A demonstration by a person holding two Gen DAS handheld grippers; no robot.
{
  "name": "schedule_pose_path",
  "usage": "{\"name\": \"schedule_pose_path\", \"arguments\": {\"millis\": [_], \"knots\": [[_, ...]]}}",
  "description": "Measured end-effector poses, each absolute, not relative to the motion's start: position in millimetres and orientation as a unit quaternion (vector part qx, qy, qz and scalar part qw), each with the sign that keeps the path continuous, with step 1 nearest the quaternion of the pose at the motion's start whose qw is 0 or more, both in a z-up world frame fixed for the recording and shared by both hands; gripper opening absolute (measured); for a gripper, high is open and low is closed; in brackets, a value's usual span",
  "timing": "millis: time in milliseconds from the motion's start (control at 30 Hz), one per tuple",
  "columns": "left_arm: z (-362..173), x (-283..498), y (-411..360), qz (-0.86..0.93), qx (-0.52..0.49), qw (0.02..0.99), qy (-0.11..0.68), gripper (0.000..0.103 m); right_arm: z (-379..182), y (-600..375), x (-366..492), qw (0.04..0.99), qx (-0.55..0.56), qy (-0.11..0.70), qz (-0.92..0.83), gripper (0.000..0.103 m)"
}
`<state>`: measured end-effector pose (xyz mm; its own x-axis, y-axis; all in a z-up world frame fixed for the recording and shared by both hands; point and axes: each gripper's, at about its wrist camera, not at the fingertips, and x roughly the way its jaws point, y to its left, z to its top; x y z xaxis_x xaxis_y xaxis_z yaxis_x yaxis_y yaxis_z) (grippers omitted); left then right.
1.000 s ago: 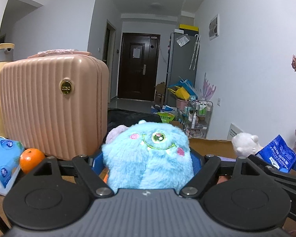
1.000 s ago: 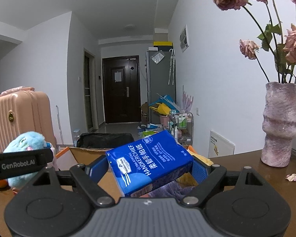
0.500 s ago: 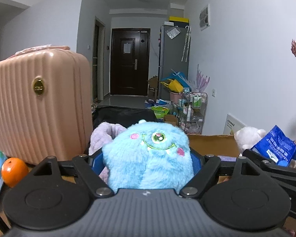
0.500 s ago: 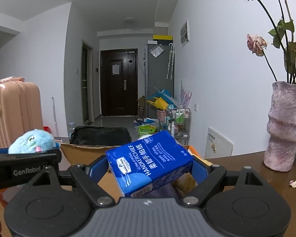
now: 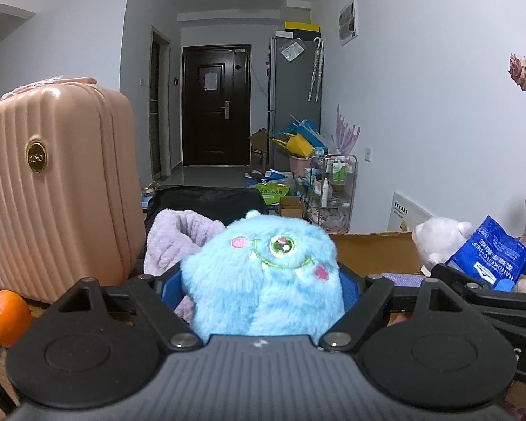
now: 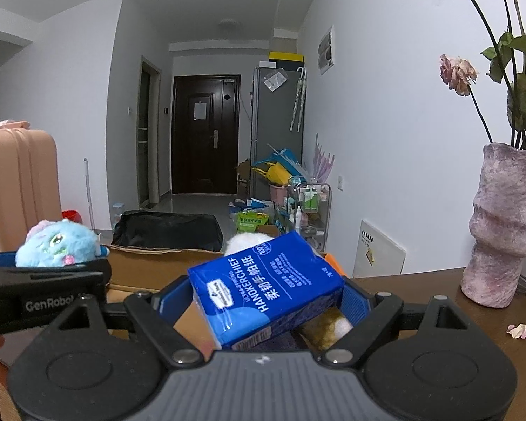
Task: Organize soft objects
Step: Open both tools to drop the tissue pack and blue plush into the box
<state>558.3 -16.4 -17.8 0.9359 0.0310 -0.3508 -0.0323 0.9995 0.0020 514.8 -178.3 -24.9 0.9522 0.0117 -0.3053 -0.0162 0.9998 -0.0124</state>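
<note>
between the blue pads of the left gripper (image 5: pixel 263 280) sits a fluffy blue monster plush (image 5: pixel 263 280), pinched on both flanks, face pointing forward. just behind it to the left lies a lilac fleece cloth (image 5: pixel 179 238), with a cardboard box (image 5: pixel 371 252) wall beyond. the right gripper (image 6: pixel 266 294) clamps a blue tissue pack (image 6: pixel 266 287), tilted, its jaws spread only to the pack's width. under and past that pack shows a brown-white plush (image 6: pixel 329 329); farther right a pink vase (image 6: pixel 505 224) stands on the desk (image 6: pixel 420 284).
</note>
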Motion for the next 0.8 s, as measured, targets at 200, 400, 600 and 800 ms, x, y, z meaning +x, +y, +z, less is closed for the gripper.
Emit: {"name": "schedule_pose_path", "arguments": {"millis": [200, 400, 600, 800], "knots": [[-13, 555, -10, 0.019, -0.019, 0.985, 0.17, 0.097, -20, -185, 517, 0.987, 0.004, 0.163, 0.015, 0.089], [-9, 550, -1, 0.015, -0.039, 0.986, 0.164, 0.102, -16, -192, 516, 0.987, 0.016, 0.157, 0.012, 0.1], [-3, 545, 5, 0.011, -0.049, 0.986, 0.158, 0.103, -14, -199, 516, 0.987, 0.028, 0.154, 0.018, 0.103], [-2, 545, 3, 0.011, -0.052, 0.985, 0.162, 0.103, -15, -197, 514, 0.987, 0.029, 0.156, 0.019, 0.103]]}}
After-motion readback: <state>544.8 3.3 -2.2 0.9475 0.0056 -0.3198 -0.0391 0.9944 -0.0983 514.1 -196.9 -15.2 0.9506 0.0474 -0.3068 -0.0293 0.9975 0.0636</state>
